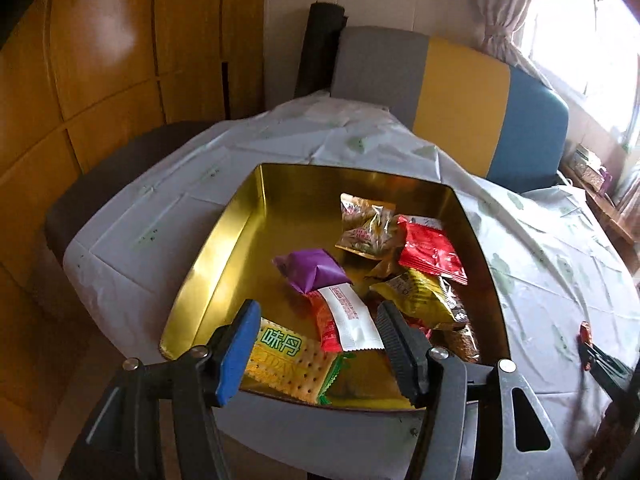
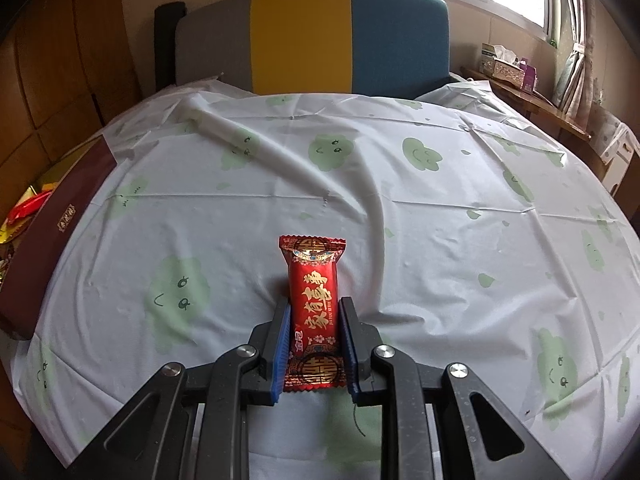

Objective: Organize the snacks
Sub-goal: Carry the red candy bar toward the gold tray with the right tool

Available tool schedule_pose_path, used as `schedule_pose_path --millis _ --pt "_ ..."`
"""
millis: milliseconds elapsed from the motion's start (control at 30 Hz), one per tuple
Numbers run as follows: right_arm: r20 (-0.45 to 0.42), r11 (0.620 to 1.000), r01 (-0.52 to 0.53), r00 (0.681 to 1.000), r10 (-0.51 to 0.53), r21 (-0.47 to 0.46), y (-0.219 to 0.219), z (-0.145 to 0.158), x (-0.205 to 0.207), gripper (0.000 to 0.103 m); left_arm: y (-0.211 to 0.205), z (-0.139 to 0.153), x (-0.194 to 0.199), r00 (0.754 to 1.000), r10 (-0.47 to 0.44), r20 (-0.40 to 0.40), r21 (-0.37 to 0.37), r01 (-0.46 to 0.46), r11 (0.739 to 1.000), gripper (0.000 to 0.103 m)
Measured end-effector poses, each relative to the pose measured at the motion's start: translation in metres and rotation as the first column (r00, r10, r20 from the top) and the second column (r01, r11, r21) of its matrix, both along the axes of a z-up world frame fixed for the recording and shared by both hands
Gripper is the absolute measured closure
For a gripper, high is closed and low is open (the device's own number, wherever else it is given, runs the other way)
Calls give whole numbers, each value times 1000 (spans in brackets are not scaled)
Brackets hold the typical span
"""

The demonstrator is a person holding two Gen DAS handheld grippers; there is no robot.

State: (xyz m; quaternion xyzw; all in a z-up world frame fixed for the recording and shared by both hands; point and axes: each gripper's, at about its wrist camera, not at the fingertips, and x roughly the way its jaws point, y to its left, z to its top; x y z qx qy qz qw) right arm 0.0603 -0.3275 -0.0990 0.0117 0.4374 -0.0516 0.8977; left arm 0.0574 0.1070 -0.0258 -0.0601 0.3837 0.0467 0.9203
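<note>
While your left claw [image 1: 316, 344] hangs with its jaws apart and empty over the gold tin [image 1: 248, 216] of mixed snacks, your right claw [image 2: 314, 344] is clamped on a red snack bar [image 2: 314, 300], held just above the bench [image 2: 440, 220] and its patterned cloth.

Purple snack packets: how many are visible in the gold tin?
1. The purple packet lies near the middle of the gold tin, partly on a red-and-white packet. Others may be hidden underneath.
</note>
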Motion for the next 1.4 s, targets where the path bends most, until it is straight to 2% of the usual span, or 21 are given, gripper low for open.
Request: schedule_pose_path --millis 367,667,1000,1167,1267,1367,1400 --pt "-39 1000 22 999 -22 1 0 2 1 80 1 12 -18 999 -2 34 -7 2 1000 41" --pt "-89 999 11 996 -14 -36 5 3 7 80 7 10 -24 1000 6 27 -34 -5 999 42" --pt "-122 999 22 992 -17 36 7 14 -7 80 11 2 -23 1000 23 5 -41 -22 999 42" --pt "-80 992 -100 991 106 78 42 35 -7 80 11 -1 -21 1000 25 0 -47 -25 999 42" --pt "-66 969 -216 972 224 118 74 46 -3 81 14 -1 -19 1000 31 0 -52 -31 998 42" --pt "-42 926 -350 932 359 142 114 62 -2 81 22 -1 -19 999 50 2 -58 -50 997 42" --pt "-33 900 -412 907 420 140 134 70 -2 80 25 -1 -18 998 60 4 -61 -59 996 42"
